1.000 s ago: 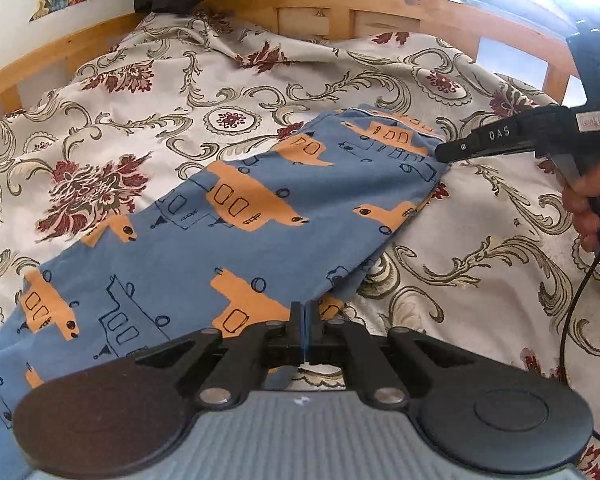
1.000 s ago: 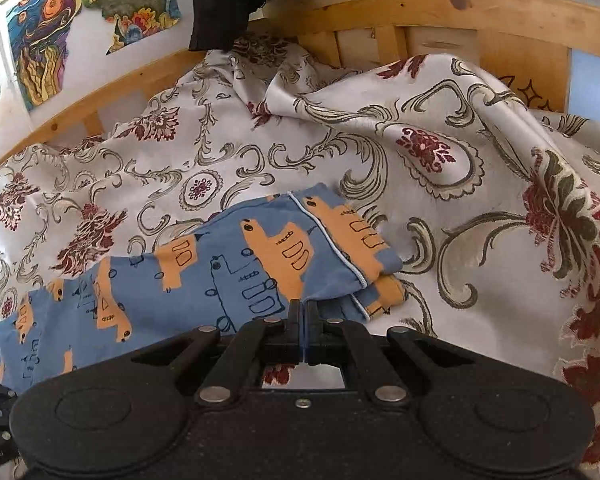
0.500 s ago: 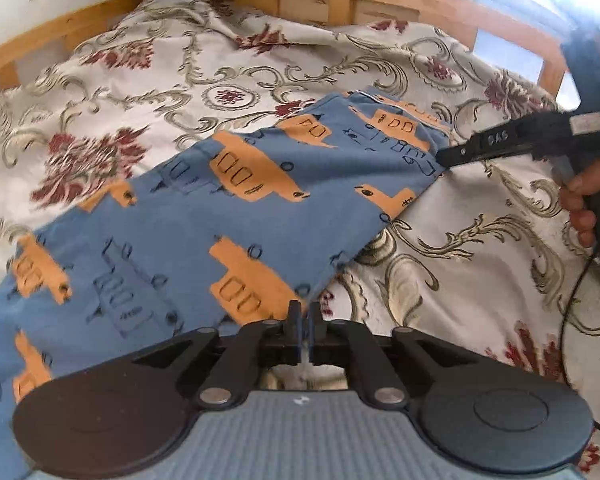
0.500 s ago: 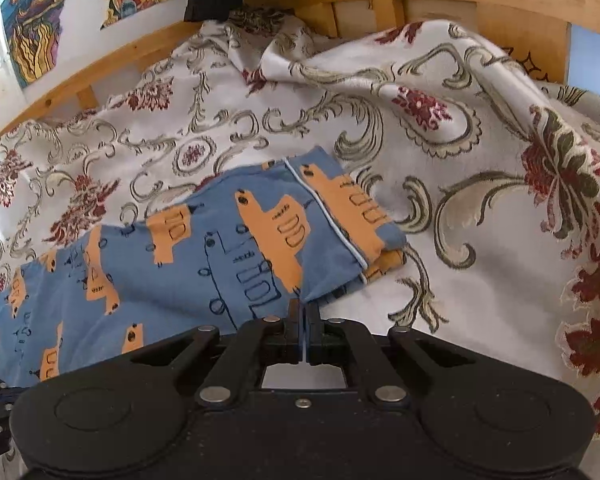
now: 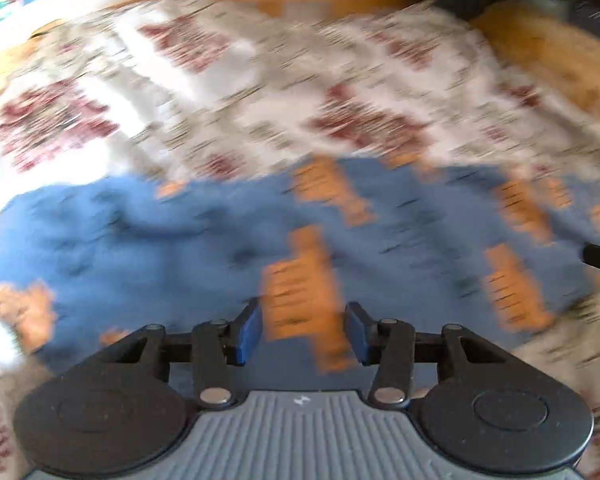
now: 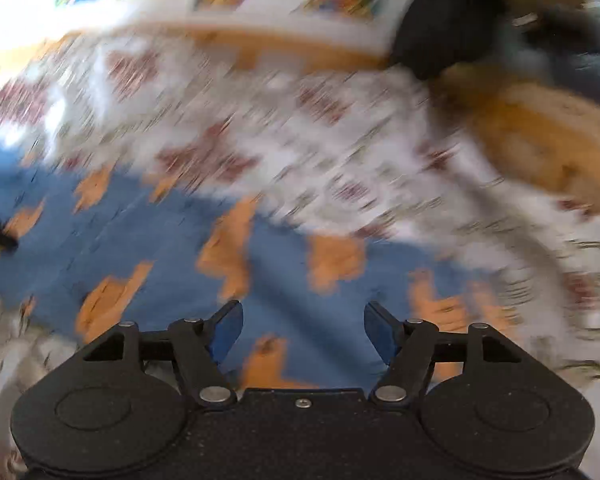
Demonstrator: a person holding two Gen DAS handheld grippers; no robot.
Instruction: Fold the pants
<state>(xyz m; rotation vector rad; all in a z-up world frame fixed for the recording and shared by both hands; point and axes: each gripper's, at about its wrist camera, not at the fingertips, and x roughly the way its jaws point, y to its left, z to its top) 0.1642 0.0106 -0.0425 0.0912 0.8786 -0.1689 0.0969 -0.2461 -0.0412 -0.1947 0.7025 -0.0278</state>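
Both views now motion-blurred. Left hand-held gripper (image 5: 303, 332) and right hand-held gripper (image 6: 303, 332), clenched earlier, now released. One pair of blue pants (image 5: 220, 248) spread on floral bedspread (image 5: 260, 80), 12 o'clock of both.

My left gripper (image 5: 303, 330) hangs over the blue pants (image 5: 204, 248), fingers spread. The view is blurred.

The left tool (image 5: 303, 331) sits at the bottom centre of its view, its two blue-padded fingers (image 5: 249, 330) spread apart with nothing between them. The right tool (image 6: 303, 333) sits likewise in its own view, fingers (image 6: 380, 334) parted wider, nothing gripped.
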